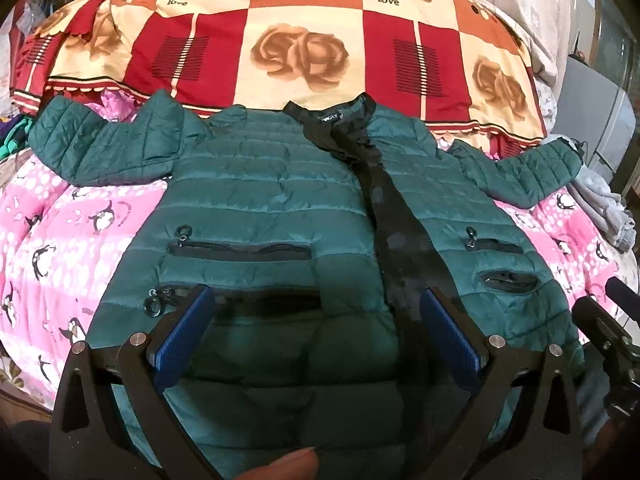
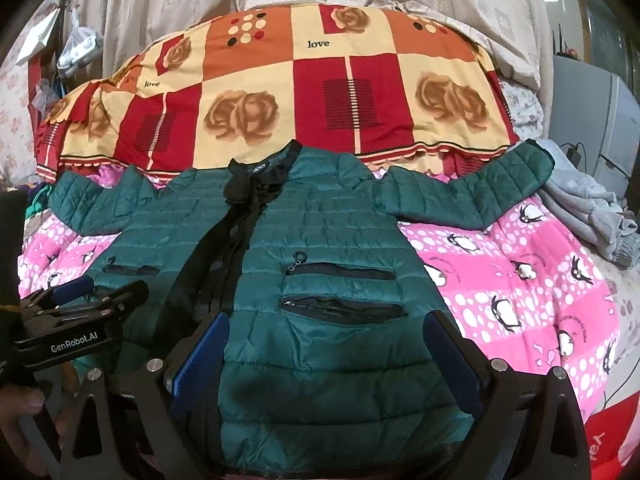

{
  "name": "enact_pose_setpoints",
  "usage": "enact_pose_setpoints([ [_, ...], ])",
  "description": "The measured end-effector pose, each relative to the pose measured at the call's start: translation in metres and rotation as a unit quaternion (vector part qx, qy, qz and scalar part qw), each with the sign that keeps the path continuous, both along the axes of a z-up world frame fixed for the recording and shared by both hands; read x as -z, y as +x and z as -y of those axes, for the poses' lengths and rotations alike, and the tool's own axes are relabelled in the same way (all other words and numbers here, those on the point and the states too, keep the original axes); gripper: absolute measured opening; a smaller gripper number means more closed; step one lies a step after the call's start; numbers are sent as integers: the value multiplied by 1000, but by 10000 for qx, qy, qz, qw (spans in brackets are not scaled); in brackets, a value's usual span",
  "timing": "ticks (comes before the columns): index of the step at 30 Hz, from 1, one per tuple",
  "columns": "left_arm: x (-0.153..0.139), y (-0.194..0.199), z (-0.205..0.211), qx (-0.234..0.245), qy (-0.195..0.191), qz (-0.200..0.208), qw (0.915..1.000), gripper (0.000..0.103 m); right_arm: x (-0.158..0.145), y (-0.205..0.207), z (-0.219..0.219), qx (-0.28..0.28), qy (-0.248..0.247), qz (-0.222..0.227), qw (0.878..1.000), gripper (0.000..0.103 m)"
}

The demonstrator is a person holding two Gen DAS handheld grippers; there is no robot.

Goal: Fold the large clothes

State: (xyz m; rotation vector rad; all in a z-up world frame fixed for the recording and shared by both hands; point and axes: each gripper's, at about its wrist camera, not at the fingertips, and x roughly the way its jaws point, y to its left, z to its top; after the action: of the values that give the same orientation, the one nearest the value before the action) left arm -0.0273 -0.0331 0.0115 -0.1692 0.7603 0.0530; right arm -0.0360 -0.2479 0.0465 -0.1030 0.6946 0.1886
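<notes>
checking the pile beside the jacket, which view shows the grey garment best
The right wrist view: the grey garment lies bunched past the jacket's sleeve. The left wrist view squeezes it against the frame edge.

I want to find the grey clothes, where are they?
The grey clothes lie heaped at the bed's right edge in the right wrist view, on the pink blanket, just past the jacket sleeve's end.

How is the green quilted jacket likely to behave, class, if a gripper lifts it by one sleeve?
The green quilted jacket would probably drape limply: it lies flat and creased on the pink penguin blanket. Its puffy padding suggests lightness for its size. The shiny fabric may slip between the fingers.
</notes>
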Motion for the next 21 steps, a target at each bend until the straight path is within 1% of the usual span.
enact_pose_setpoints([
  [8, 3, 1, 0, -8, 36, -46, 10000, 103, -2, -2, 2, -7, 37, 29, 10000, 97],
  [21, 6, 2, 1, -22, 69, -92, 9999, 103, 4, 0, 3, -8, 51, -53, 10000, 97],
])
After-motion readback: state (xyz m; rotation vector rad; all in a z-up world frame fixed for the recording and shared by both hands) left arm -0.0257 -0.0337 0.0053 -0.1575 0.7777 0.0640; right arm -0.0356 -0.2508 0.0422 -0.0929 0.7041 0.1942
